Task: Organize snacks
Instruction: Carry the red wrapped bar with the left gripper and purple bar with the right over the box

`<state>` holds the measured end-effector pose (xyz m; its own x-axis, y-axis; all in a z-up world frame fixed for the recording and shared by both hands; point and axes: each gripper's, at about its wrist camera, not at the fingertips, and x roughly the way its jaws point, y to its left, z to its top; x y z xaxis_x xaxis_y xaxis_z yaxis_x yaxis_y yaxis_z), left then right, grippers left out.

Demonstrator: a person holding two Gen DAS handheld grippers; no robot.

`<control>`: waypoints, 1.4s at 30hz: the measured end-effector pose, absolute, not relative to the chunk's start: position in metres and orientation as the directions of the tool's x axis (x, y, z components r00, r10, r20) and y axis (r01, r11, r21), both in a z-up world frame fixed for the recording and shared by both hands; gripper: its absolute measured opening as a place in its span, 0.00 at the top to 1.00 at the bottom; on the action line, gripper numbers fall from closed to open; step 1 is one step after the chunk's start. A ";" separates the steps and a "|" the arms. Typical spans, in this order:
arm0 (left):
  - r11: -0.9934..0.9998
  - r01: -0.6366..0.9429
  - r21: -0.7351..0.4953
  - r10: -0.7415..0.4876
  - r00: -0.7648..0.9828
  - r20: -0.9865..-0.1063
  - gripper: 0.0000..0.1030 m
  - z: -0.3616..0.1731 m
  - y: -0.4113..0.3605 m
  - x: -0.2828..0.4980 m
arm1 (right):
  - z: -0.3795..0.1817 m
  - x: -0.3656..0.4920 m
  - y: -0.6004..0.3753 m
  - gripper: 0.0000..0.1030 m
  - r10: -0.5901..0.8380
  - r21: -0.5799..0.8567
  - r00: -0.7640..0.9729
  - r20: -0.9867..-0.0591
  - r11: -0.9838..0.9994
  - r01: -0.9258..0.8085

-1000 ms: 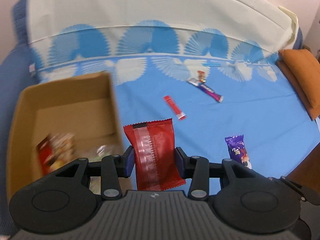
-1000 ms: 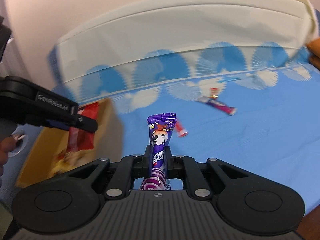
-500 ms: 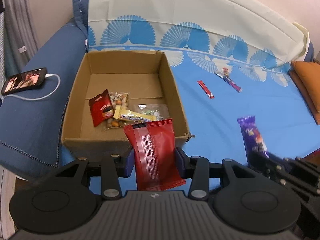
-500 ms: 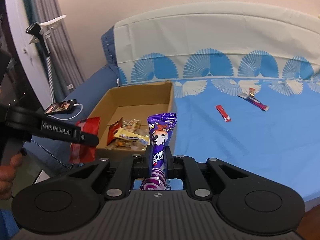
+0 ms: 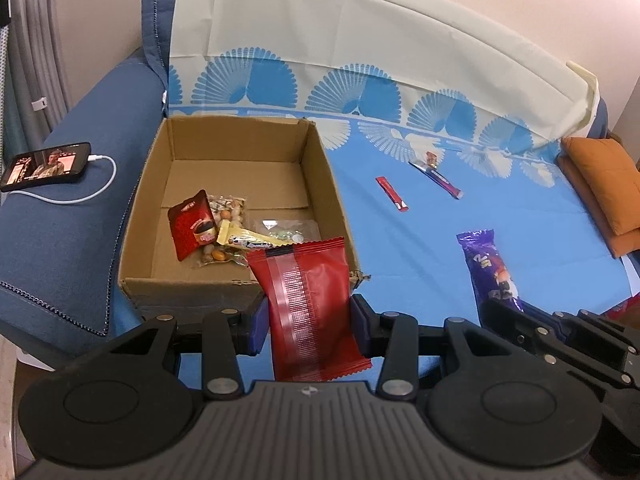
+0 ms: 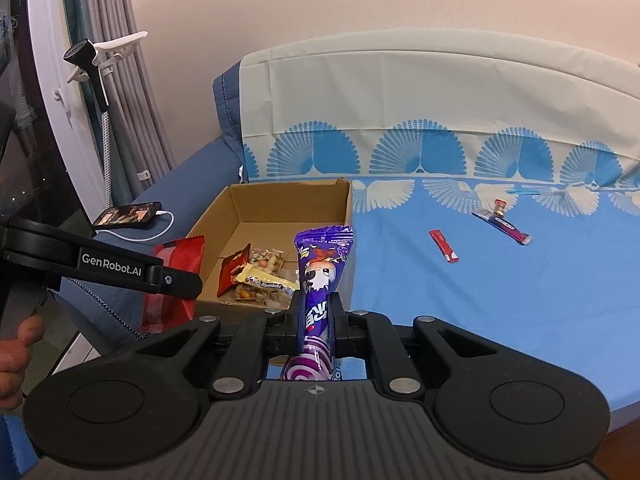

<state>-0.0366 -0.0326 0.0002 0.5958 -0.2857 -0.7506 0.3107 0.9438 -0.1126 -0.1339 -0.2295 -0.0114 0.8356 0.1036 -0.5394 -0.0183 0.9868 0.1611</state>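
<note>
Blue bedding with a white fan pattern covers the bed [image 5: 420, 264], and a pale sheet hangs over the headboard behind it. On the left gripper [image 5: 308, 324] the fingers pinch a red snack packet [image 5: 306, 300] by its two long edges, so it stands upright between the pads with its top edge in front of the near right corner of the cardboard box [image 5: 132, 240]. On the right gripper [image 6: 318, 320] the fingers are pressed nearly together on a narrow purple snack packet [image 6: 322, 268], which also stands upright, its crimped top against the box's right wall in that view. In the left wrist view the purple packet and the right gripper show at the lower right; in the right wrist view the left gripper reaches in from the left with the red packet hanging from it, and part of a hand [image 6: 16, 356] shows at the edge. The open box sits on the bed by the dark blue cover and holds a small dark red pouch [image 5: 191, 228], a clear bag of nuts [image 5: 230, 210], a yellow bar [image 5: 248, 237] and a clear bag with something green. Well apart on the bedding lie a small red stick [image 5: 391, 193], a purple bar [image 5: 438, 179] and a tiny sweet [image 5: 431, 159] touching it. A phone [image 5: 46, 166] with a white cable lies on the blue cover, and an orange cushion [image 5: 602, 184] sits at the far right.
</note>
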 end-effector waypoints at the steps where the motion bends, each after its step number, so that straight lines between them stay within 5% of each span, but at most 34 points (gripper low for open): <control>1: 0.943 0.312 -0.112 -0.286 0.596 -0.750 0.55 0.000 -0.033 -0.037 | -0.012 -0.134 -0.228 0.88 0.103 0.160 0.836 -0.539 0.987 -0.018; 42: 0.954 0.296 -0.047 -0.234 0.636 -0.735 0.54 0.002 -0.027 -0.009 | -0.012 -0.116 -0.224 0.88 0.074 0.170 0.828 -0.556 0.985 0.026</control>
<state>-0.0089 -0.0268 0.0022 0.6360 -0.2338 -0.7354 0.2961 0.9540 -0.0472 -0.1160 -0.2241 -0.0116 0.8279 0.0740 -0.5560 0.0263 0.9851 0.1701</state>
